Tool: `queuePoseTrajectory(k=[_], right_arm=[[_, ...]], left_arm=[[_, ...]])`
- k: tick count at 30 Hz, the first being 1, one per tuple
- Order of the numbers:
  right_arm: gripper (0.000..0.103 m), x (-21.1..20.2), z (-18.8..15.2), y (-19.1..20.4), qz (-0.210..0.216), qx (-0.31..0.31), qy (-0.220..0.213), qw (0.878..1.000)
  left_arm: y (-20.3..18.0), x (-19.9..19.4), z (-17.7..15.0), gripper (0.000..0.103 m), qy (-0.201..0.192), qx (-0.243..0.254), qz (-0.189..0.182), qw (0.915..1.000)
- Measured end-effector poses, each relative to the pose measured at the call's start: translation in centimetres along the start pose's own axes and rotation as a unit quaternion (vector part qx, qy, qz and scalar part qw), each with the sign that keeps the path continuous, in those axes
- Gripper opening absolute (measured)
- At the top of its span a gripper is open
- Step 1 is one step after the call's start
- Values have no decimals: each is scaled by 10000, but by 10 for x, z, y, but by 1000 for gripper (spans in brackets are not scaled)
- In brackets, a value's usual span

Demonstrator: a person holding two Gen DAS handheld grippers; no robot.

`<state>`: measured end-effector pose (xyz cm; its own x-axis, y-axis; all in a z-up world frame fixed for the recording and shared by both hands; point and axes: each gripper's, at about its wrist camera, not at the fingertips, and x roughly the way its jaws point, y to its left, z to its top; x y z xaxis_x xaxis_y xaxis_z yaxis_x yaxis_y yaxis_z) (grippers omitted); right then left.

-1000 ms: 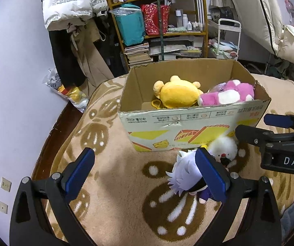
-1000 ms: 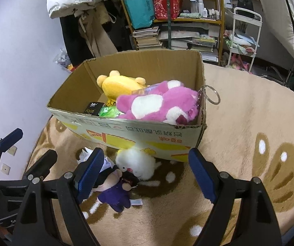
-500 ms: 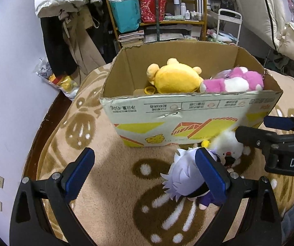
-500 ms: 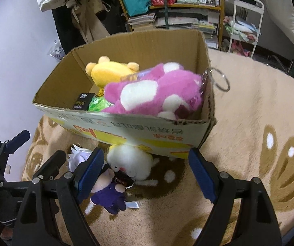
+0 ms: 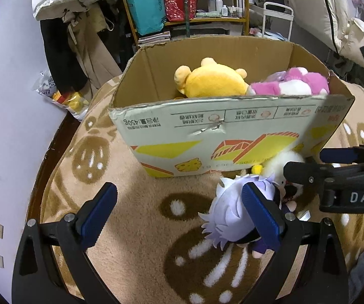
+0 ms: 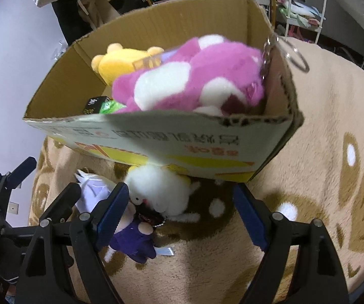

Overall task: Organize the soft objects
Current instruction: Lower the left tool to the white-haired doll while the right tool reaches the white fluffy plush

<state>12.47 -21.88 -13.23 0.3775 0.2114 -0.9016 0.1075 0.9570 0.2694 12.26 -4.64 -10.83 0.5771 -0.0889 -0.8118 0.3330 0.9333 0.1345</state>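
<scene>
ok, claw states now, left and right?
Left claw: open, holding nothing.
Right claw: open, holding nothing.

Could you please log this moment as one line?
left hand-held gripper: open | right hand-held gripper: open | white-haired doll, white plush: on rug beside box

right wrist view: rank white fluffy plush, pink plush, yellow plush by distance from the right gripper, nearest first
1. white fluffy plush: on the rug against the box front, just ahead of the right gripper.
2. pink plush: inside the cardboard box, near its right corner.
3. yellow plush: deeper in the box, left of the pink one.
</scene>
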Motion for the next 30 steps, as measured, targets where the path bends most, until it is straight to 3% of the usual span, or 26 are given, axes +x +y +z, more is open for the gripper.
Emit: queuePoseTrajectory(k=[6,30], right_arm=[[89,13,-1,-2,3,100,191,9998],[85,16,4,-22,275,464,267,9982]], left_arm=[[1,1,-3,97,-30,-7,-158,9999],[17,4,-1,97,117,-130,-807,9966]])
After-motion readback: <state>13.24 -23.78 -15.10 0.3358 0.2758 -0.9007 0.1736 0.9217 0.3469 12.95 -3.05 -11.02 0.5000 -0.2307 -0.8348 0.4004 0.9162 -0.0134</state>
